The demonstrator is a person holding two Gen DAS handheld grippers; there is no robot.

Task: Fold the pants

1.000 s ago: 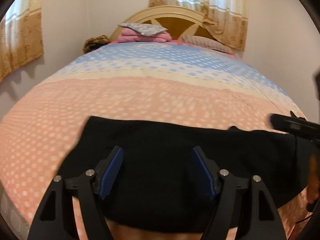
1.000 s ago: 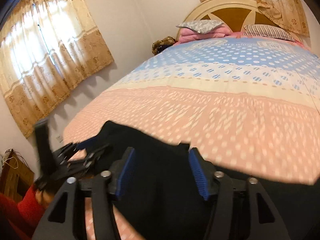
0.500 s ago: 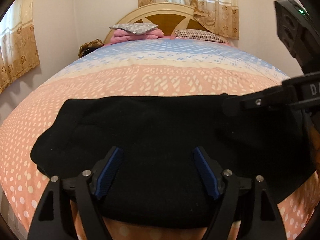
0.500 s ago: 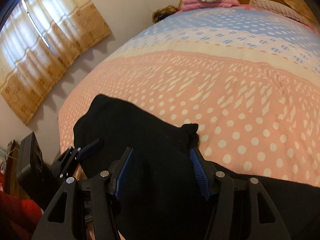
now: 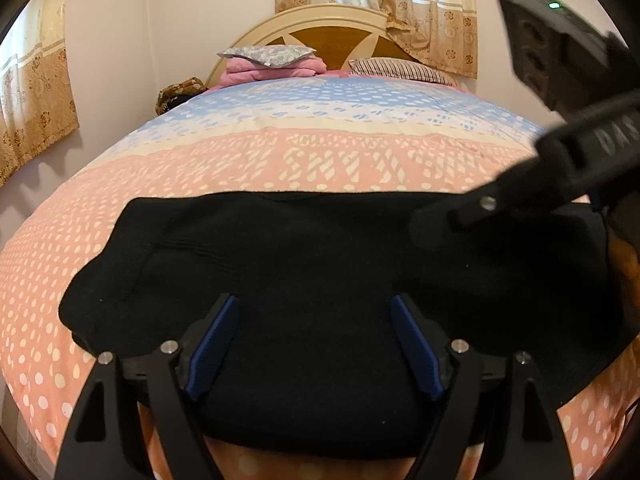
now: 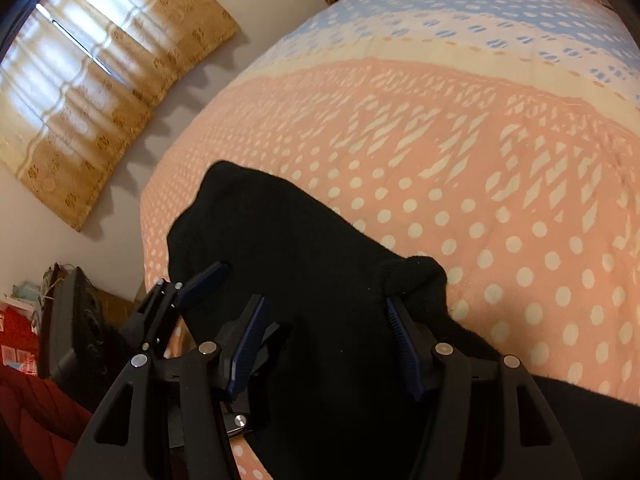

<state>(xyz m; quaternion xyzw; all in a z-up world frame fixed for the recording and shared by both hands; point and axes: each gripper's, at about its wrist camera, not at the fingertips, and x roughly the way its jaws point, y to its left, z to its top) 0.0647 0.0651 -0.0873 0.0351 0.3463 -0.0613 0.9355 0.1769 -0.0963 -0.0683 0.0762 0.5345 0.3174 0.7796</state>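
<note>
One pair of black pants (image 5: 320, 264) lies across the near end of the bed (image 5: 320, 152), on the pink dotted part of the cover. Since a second ago the cloth has spread wider in your left view, its left edge now reaching further toward the bed's side. Your right gripper (image 5: 436, 224) has come in from the right and now hangs over the pants' far right corner; a second ago only its tip showed at the frame edge. Two grippers are in play, and both stand with fingers spread apart, holding nothing. Your left gripper (image 5: 316, 344) hovers over the near middle of the pants. In the right view, your right gripper (image 6: 324, 344) sits low over the cloth, beside a small bunched fold (image 6: 416, 276). Two curtains (image 5: 380, 8) hang on the walls, and two pillows (image 5: 268, 53) rest at the headboard (image 5: 332, 32).
</note>
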